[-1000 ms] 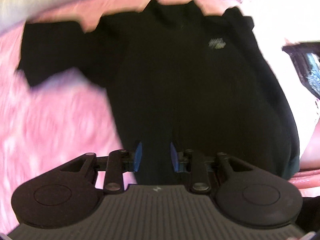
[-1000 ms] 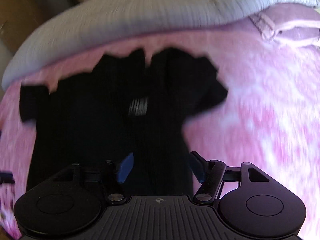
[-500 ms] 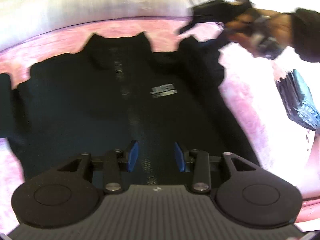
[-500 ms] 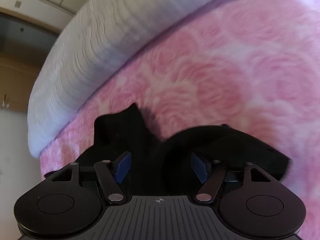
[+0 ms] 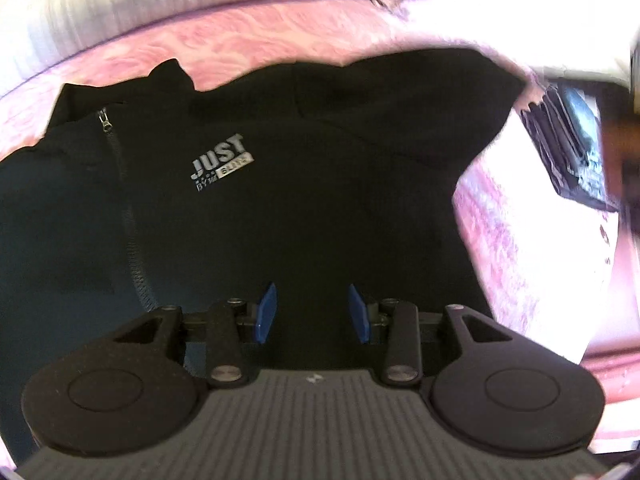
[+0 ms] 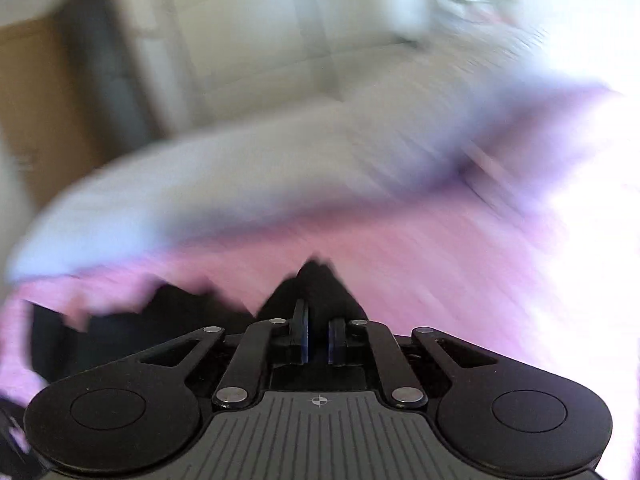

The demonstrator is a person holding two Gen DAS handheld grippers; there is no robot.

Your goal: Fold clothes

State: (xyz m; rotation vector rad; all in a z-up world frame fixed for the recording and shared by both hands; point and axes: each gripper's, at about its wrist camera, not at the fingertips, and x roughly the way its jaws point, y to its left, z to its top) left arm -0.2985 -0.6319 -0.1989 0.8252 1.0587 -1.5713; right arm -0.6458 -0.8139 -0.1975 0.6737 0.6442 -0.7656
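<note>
Black jacket (image 5: 320, 184) fills the space ahead of left gripper (image 5: 312, 312); bare pink bedspread (image 5: 520, 240) to its right, grey bolster (image 5: 160, 8) blocks beyond.

Probably bedroom: pink bedspread (image 5: 248, 50), pillow (image 5: 120, 4)

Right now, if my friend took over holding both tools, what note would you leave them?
Left tool: part open, holding nothing, hovering over the black jacket.
Right tool: shut, with a bit of black jacket fabric rising right at its tips; it looks pinched, but the view is blurred.
Jacket: lying front up on the pink blanket, zipper closed, logo showing, one sleeve spread out to the side.
Done: jacket laid out flat.
Left: probably fold the sleeves in, then fold the body.
</note>
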